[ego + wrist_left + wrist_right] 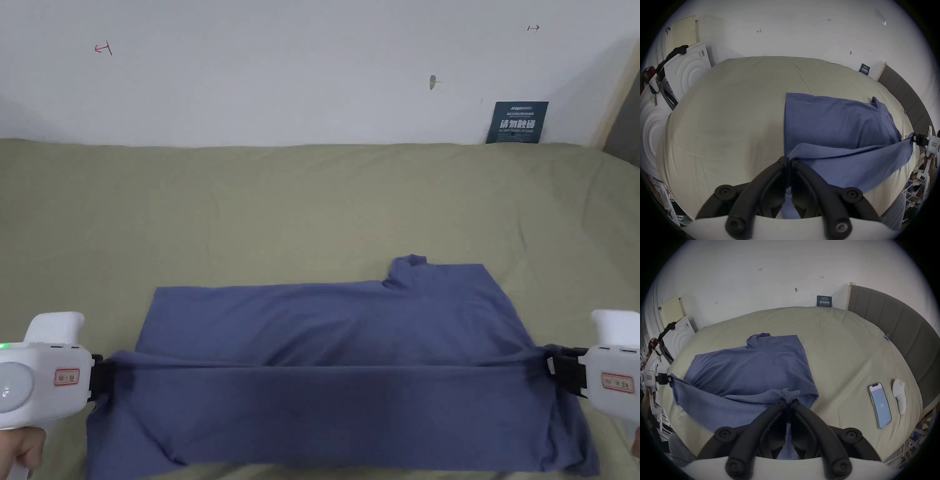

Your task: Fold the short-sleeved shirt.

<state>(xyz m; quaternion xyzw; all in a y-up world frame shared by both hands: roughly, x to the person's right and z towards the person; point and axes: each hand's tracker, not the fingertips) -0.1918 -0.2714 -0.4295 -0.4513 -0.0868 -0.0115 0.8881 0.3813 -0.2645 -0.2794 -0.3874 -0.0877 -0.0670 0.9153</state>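
Note:
A blue short-sleeved shirt point(337, 350) lies sideways on the olive bed sheet point(300, 200), its collar point(409, 265) toward the far right. My left gripper point(103, 377) is shut on the shirt's left edge, and my right gripper point(550, 365) is shut on its right edge. Between them the near part of the cloth is lifted and stretched taut in a straight line, with the rest hanging down toward me. In the left gripper view the jaws point(788, 160) pinch blue cloth point(843, 123); in the right gripper view the jaws point(788, 402) hold a bunched bit of it point(753, 369).
A phone point(880, 407) and a white sock point(899, 395) lie on the bed to the right of the shirt. A grey padded headboard point(893, 324) bounds the right side. White foam panels point(682, 76) stand at the left. A dark sign point(516, 122) leans on the wall.

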